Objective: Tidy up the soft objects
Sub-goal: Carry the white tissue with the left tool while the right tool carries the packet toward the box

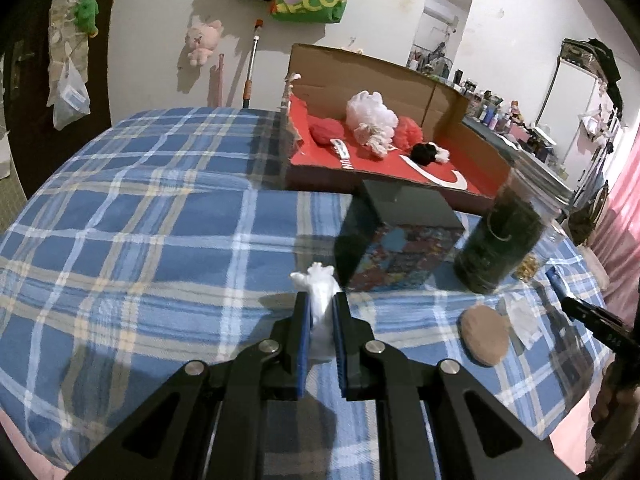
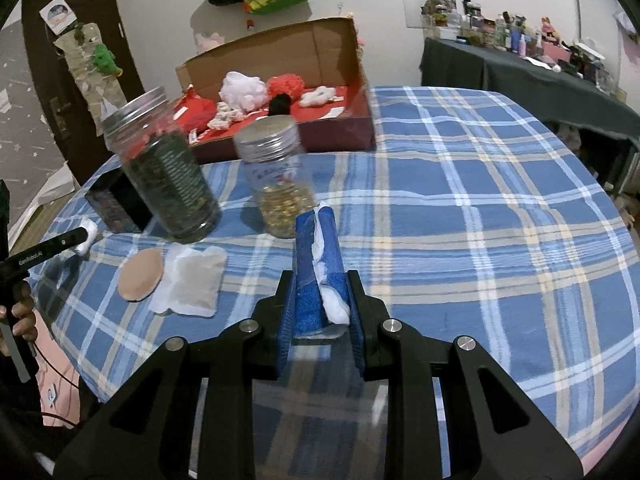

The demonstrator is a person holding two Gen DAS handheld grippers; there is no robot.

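Observation:
My left gripper is shut on a small white soft wad above the blue plaid table; it also shows at the left of the right wrist view. My right gripper is shut on a blue sponge roll with white padding. A cardboard box with a red floor stands at the back, holding white, red and black puffs; it also shows in the right wrist view. A round tan pad and a white pouch lie on the cloth.
A dark patterned box, a jar of dark leaves and a jar of yellow pieces stand between the grippers and the cardboard box. A cluttered dark-covered side table runs along the right wall.

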